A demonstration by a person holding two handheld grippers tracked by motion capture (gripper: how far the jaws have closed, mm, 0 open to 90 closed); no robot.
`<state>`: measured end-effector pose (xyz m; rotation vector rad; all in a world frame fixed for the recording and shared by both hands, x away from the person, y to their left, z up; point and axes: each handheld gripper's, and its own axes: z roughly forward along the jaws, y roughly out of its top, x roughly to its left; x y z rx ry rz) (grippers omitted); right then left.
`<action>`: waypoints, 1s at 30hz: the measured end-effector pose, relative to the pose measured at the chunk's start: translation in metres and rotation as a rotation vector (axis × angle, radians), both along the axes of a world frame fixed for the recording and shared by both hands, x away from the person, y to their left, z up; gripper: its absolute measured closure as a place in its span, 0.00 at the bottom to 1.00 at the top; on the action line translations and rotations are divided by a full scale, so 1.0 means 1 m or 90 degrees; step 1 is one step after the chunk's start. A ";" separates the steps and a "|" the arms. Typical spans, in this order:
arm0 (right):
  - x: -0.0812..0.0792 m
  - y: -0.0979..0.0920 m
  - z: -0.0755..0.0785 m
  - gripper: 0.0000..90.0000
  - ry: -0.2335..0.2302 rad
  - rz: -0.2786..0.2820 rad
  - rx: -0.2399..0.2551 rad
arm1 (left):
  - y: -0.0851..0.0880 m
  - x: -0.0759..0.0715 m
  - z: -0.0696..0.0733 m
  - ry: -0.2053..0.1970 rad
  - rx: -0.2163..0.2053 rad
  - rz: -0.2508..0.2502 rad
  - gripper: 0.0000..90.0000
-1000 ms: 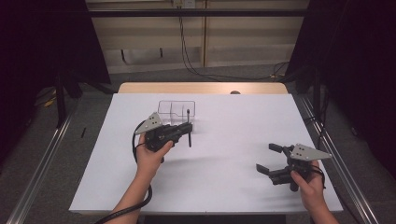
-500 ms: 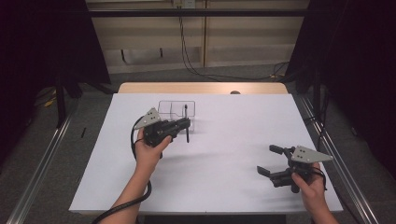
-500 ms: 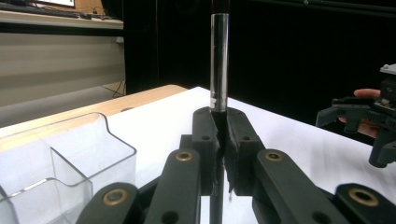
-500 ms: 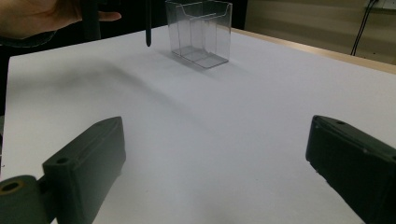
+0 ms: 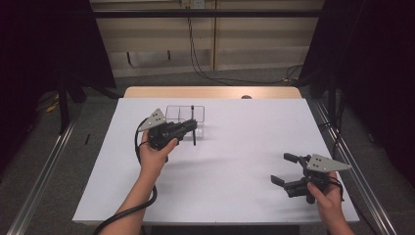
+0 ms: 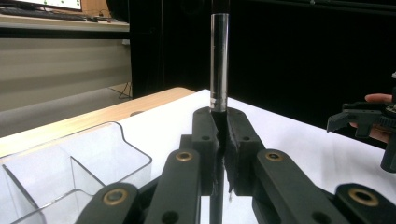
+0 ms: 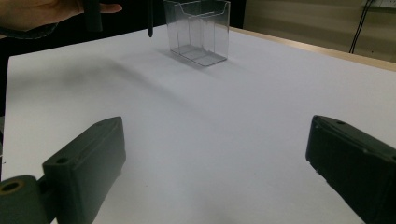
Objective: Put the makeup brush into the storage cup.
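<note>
No legible text, label, brand, number or sign appears on any surface. The pen (image 6: pixel 219 60) clamped in the left claw (image 6: pixel 219 122) bears no readable marking, and the clear organizer (image 5: pixel 186 117) just beyond that claw carries no lettering either.

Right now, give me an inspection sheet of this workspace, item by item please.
Surface: white table, wooden strip along its far edge.
Job's things: dark pen held upright; clear divided box on the table beside it, compartments look empty.
Clutter: nothing seen.
Grippers: left gripper shut on the pen, close to the box; right gripper open, holding nothing, low over the table's near right corner.
Cables: left gripper's cable trails off the near edge; wall cables hang behind.
Surroundings: dark curtains at both sides, pale wall behind.
</note>
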<state>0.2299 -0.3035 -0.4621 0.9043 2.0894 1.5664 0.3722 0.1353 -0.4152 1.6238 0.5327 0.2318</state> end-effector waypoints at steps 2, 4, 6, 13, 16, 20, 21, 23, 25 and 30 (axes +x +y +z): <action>0.000 -0.001 0.000 0.05 0.001 -0.003 0.001 | 0.001 0.001 0.000 0.001 0.001 0.002 0.93; 0.000 -0.001 0.000 0.05 0.000 -0.004 0.002 | 0.002 0.002 0.001 -0.001 0.004 0.004 0.93; -0.001 -0.002 0.000 0.05 0.000 -0.004 0.001 | 0.002 0.003 0.001 0.001 0.003 0.004 0.93; -0.002 -0.003 -0.001 0.05 0.001 -0.007 0.002 | 0.002 0.008 0.005 -0.002 0.007 0.009 0.93; -0.003 -0.003 -0.001 0.05 0.001 -0.008 0.002 | 0.002 0.011 0.007 -0.003 0.008 0.012 0.93; -0.003 -0.004 -0.001 0.05 0.000 -0.009 0.003 | 0.004 0.014 0.010 -0.004 0.010 0.018 0.93; -0.003 -0.004 -0.001 0.05 0.000 -0.010 0.005 | 0.005 0.015 0.010 -0.003 0.005 0.021 0.93; -0.004 -0.004 -0.001 0.05 0.000 -0.010 0.005 | 0.006 0.015 0.011 -0.001 0.007 0.025 0.93; -0.004 -0.004 -0.001 0.05 0.001 -0.009 0.005 | 0.007 0.016 0.011 -0.001 0.008 0.027 0.93; -0.005 -0.003 -0.001 0.05 0.000 -0.010 0.003 | 0.009 0.019 0.012 -0.004 0.010 0.034 0.93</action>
